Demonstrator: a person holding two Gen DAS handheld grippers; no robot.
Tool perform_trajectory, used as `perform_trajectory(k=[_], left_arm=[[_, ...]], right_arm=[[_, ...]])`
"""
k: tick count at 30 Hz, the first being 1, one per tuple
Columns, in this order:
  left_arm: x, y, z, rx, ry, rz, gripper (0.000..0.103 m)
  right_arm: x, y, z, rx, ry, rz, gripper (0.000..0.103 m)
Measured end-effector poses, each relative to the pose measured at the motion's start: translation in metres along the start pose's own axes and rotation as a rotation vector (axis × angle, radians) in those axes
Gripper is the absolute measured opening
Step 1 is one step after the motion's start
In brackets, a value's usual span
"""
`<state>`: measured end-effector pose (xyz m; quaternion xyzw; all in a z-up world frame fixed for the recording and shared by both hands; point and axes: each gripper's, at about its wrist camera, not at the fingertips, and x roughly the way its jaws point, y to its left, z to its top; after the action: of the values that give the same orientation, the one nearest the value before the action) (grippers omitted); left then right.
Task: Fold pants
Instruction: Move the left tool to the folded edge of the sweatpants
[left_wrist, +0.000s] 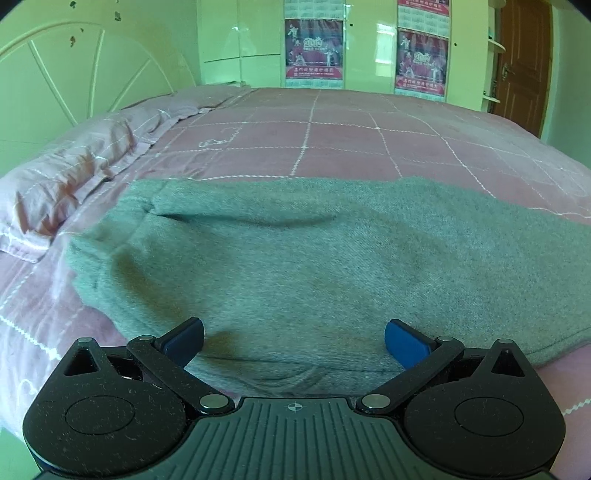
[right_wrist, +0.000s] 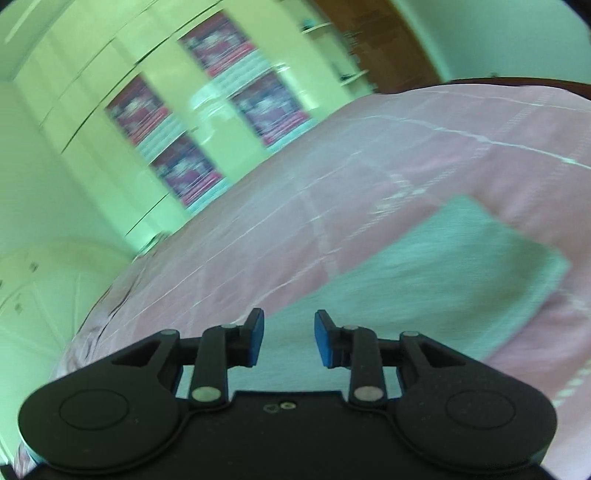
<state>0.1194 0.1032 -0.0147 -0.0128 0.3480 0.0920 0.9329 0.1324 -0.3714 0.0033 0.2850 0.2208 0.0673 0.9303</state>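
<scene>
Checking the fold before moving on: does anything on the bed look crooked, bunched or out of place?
Mostly tidy. The grey pants lie folded flat on the pink bedspread, but one long crease crosses the top layer and a small wrinkle bunches at the near edge. The pillow beside them looks rumpled.

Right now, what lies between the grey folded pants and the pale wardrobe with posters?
Only bare pink checked bedspread separates the grey pants from the wardrobe, in the left wrist view.

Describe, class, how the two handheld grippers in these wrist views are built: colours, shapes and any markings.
Both the left gripper and the right gripper are matte black plastic, each with two round side housings, angled link arms on silver pivot pins, and blue fingertips. The left has a ribbed centre plate with a small crosshair mark. No hand, sleeve or cable shows.
</scene>
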Motion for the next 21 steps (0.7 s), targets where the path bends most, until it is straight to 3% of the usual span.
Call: perform_trajectory(k=[4,16,21], left_arm=[[-0.008,0.015,0.001,-0.043,0.002,0.015,0.103],[-0.001,0.072,0.001,-0.108,0.014,0.119,0.103],[0.014,0.112,0.003,-0.272,0.025,0.132,0.103]], right_arm=[[0.025,0.043,-0.005,-0.063,0.057,0.074,0.038],[0.119,0.164,-0.021,-0.359,0.270,0.282,0.033],[0.167,0.210,-0.031,-0.499,0.322,0.313,0.033]])
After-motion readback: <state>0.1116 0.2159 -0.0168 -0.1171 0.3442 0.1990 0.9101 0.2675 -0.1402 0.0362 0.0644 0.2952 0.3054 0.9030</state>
